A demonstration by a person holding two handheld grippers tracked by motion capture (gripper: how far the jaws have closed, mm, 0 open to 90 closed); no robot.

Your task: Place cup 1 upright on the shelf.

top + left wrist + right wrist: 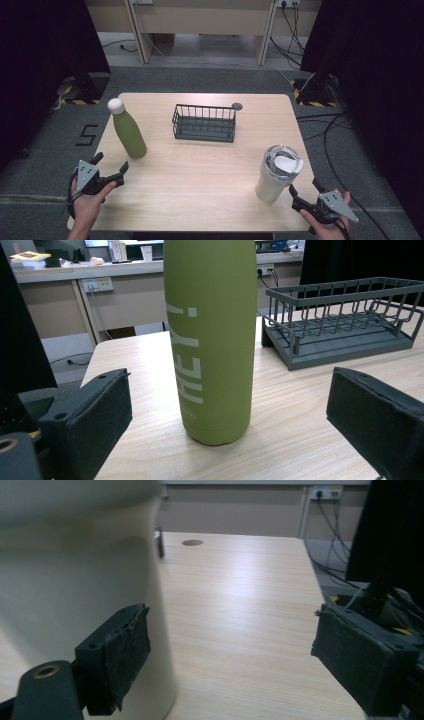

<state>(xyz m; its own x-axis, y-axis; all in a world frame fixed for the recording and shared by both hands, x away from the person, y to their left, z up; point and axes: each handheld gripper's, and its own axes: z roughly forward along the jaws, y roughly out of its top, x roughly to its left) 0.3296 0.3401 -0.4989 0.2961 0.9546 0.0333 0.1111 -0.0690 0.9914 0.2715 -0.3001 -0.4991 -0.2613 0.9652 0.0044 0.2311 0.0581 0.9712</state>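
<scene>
At far left, held in the person's left hand (86,202): left gripper (111,161), fingers (95,410) spread wide, gripping nothing. Aimed at the green bottle (129,134), seen in the left gripper view standing upright just ahead of the gap, framed between both fingers and clear of each. White cap on top, white lettering "HEY!" running up its side (187,355). Placed near the left edge of the pale wooden counter (200,170).

Toward the middle, at the back of the counter: dark wire basket (204,123), well apart from the bottle, also seen to the right of it in the left gripper view.

Further right, near the front edge: cream tumbler (276,175) with a clear lid, upright.

At far right, just beside the tumbler's base: right gripper (303,186), fingers (125,650) standing well apart, holding nothing. In the right gripper view, tumbler wall (75,580) looming at the left, one finger close against it, contact impossible to tell; other finger far off to the right over bare counter.
</scene>
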